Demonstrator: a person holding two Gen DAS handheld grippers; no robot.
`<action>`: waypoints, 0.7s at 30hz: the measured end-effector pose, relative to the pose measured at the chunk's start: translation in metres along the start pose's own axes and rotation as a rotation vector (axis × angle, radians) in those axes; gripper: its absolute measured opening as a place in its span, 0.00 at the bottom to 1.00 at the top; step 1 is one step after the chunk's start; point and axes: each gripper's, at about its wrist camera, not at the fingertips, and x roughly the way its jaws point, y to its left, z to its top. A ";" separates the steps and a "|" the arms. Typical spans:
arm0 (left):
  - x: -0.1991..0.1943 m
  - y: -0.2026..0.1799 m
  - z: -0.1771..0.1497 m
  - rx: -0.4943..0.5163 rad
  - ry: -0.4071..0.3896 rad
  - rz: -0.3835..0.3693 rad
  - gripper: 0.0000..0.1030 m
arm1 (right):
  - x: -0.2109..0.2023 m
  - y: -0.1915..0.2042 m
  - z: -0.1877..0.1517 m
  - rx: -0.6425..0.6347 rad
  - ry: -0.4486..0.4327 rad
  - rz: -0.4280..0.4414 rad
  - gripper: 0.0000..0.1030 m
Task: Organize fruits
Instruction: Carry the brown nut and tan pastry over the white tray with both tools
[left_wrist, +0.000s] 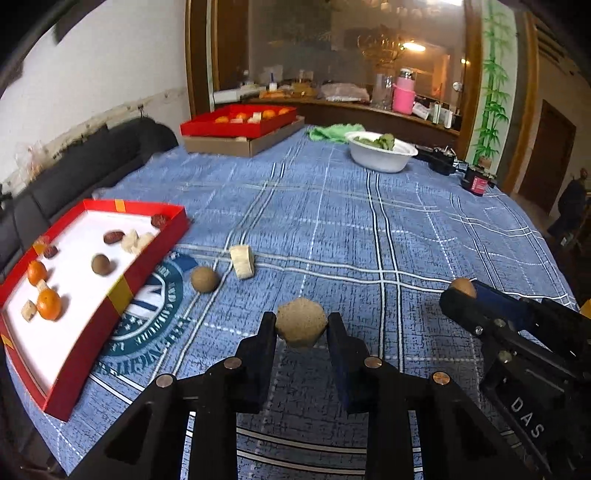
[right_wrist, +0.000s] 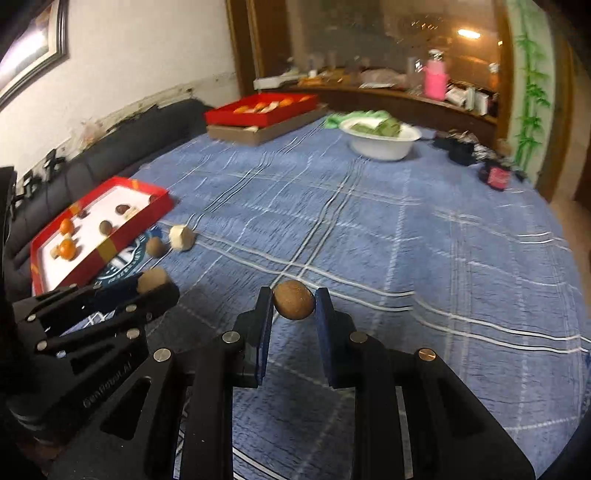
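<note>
Both sets of jaws are closed on fruit: our left gripper (left_wrist: 301, 325) pinches a pale tan round fruit (left_wrist: 301, 322) at the very tips of its pads, and our right gripper (right_wrist: 294, 300) clamps a darker brown round fruit (right_wrist: 293, 299) the same way. Each fruit hangs clear of the blue checked tablecloth (left_wrist: 369, 236). We judge the step in hand to be carrying both to the red tray (left_wrist: 122, 291) at the left, where two oranges, a brown fruit, dark dates and white chunks already lie. Since the grips sit near the fingertips, we should keep the pads squeezed and travel smoothly. We should bring the left one in first so the two grippers do not crowd each other, clear the tray's raised wall, and lower each fruit onto a bare white patch before letting go, as round fruit will roll. A loose brown fruit (left_wrist: 204, 279) and a white chunk (left_wrist: 242, 261) wait on the cloth just beside the tray
</note>
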 end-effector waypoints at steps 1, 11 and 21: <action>-0.001 -0.001 0.000 0.003 -0.002 -0.001 0.26 | -0.001 0.000 0.000 0.002 0.000 0.000 0.21; -0.005 -0.003 -0.001 0.000 -0.025 0.011 0.26 | -0.010 0.003 0.000 -0.009 -0.044 -0.056 0.21; -0.010 -0.002 0.001 0.004 -0.043 0.022 0.26 | -0.011 0.005 -0.001 -0.016 -0.053 -0.071 0.21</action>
